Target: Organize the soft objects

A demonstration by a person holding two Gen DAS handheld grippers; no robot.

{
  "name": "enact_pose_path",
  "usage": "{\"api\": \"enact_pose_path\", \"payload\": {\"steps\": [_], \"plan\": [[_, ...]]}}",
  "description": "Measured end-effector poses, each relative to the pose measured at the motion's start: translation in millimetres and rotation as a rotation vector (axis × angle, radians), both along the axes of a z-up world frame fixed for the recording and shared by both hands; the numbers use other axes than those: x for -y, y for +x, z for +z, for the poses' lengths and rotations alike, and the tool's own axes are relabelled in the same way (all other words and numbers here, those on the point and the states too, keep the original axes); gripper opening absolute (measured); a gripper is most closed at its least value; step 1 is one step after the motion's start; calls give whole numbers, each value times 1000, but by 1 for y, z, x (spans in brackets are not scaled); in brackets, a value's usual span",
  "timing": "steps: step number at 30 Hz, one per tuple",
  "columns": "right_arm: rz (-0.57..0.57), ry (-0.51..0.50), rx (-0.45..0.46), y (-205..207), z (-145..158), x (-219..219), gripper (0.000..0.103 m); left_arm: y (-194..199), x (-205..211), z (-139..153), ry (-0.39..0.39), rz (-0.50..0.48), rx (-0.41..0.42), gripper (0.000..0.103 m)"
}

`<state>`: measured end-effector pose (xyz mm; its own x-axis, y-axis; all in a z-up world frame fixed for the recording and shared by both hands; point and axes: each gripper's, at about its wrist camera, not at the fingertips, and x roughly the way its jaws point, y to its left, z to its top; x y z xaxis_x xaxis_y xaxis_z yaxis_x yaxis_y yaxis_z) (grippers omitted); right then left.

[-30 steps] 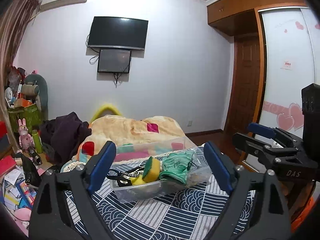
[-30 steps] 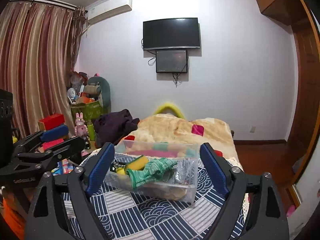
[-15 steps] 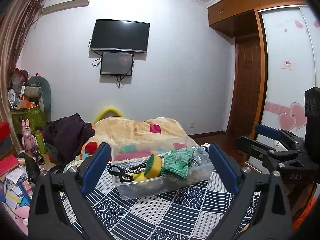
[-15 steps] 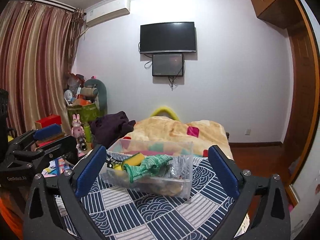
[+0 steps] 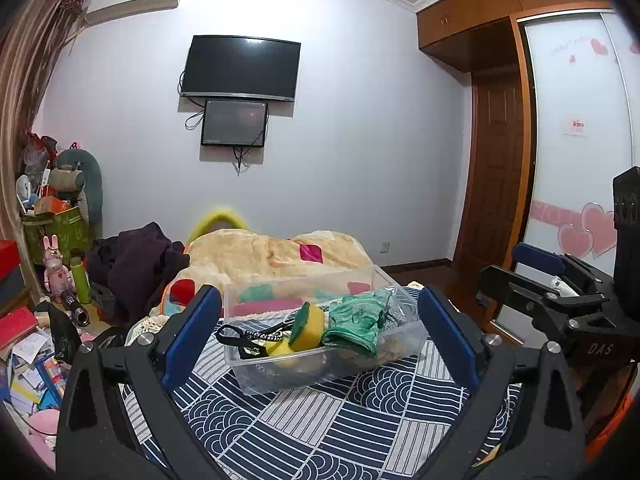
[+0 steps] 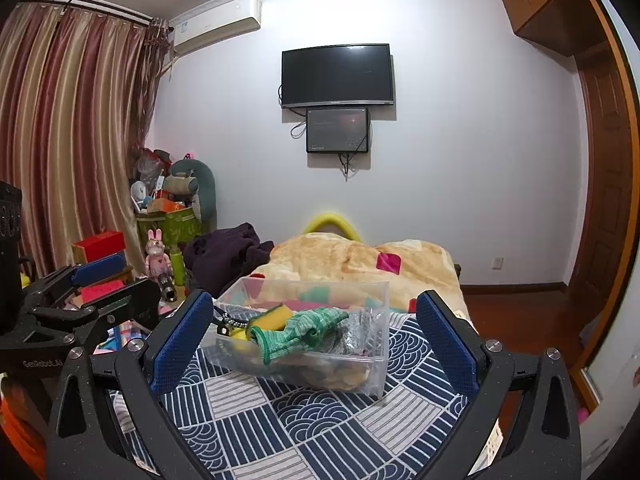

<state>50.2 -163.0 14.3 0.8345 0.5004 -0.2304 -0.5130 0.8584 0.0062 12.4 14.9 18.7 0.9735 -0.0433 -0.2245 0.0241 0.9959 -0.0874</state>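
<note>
A clear plastic box (image 5: 256, 376) (image 6: 360, 376) stands on a navy-and-white patterned cloth (image 5: 320, 432) (image 6: 280, 428). In it lie a green cloth (image 5: 356, 326) (image 6: 304, 330), a yellow-and-green sponge (image 5: 306, 326) (image 6: 270, 316), a black strap (image 5: 244, 338) and other soft things. My left gripper (image 5: 320, 336) is open and empty, held back from the box. My right gripper (image 6: 312, 334) is open and empty, also back from it. Each gripper shows in the other's view, the right one (image 5: 560, 280) and the left one (image 6: 92, 284).
A bed with a beige blanket (image 5: 276, 252) (image 6: 348, 256) lies behind the box, dark clothes (image 5: 136, 264) at its left. Toys, boxes and books (image 5: 36, 320) crowd the left floor. A wooden door and wardrobe (image 5: 496, 168) stand at the right.
Both grippers have drawn back and tilted up a little; the box sits slightly farther and lower in both views. Both stay open and empty.
</note>
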Motion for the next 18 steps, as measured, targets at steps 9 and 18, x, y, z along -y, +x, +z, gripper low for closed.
{"api": "enact_pose_path", "payload": {"steps": [9,18], "plan": [[3,2,-1,-1,1,0,101,-2,0,-2,4,-2,0,100],[5,7,-1,-3,2,0,101,-2,1,-1,6,-4,0,100]]}}
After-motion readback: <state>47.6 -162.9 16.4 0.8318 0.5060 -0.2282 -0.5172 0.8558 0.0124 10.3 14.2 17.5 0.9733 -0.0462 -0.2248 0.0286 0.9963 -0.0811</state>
